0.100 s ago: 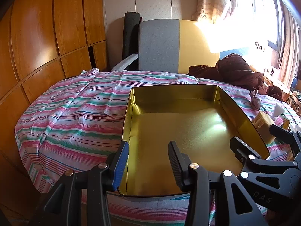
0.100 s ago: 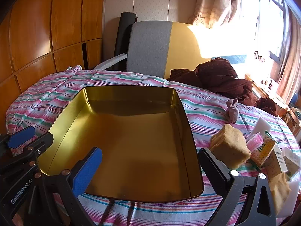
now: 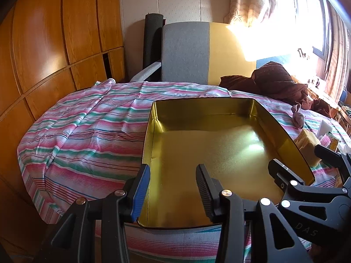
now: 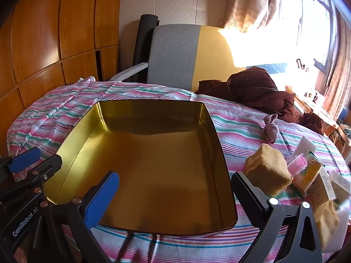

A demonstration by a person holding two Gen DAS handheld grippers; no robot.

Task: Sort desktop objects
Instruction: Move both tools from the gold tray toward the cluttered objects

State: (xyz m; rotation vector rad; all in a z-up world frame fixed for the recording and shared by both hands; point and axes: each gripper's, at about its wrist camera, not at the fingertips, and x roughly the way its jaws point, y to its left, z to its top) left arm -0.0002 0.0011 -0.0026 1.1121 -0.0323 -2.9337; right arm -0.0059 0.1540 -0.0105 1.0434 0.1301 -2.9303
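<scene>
A gold-lined metal tin (image 4: 153,164) sits open on the striped tablecloth (image 3: 83,135), and nothing shows inside it. The loose items lie in a cluster to its right: a tan sponge block (image 4: 268,171) nearest the tin's right wall, then a pink ridged piece (image 4: 298,167), a yellow-green packet (image 4: 310,175), a white block (image 4: 305,145) and small cartons toward the table's right edge; what the cartons are is hard to read through the fisheye blur. A small grey-mauve cloth knot (image 4: 271,129) lies farther back.

The left gripper (image 3: 173,186) hangs over the tin's near left corner, jaws moderately parted and holding nothing. The right gripper (image 4: 175,195) spans the tin's near right corner, jaws spread wide and empty, its right finger (image 4: 248,195) just beside the sponge.

If items are to go into the tin, the sponge is the right gripper's easiest grab. Approach from above, straddle its shorter faces and squeeze lightly, since it likely compresses. Lift clear of the tin's thin rim before crossing, and avoid dragging the neighbouring packet.
</scene>
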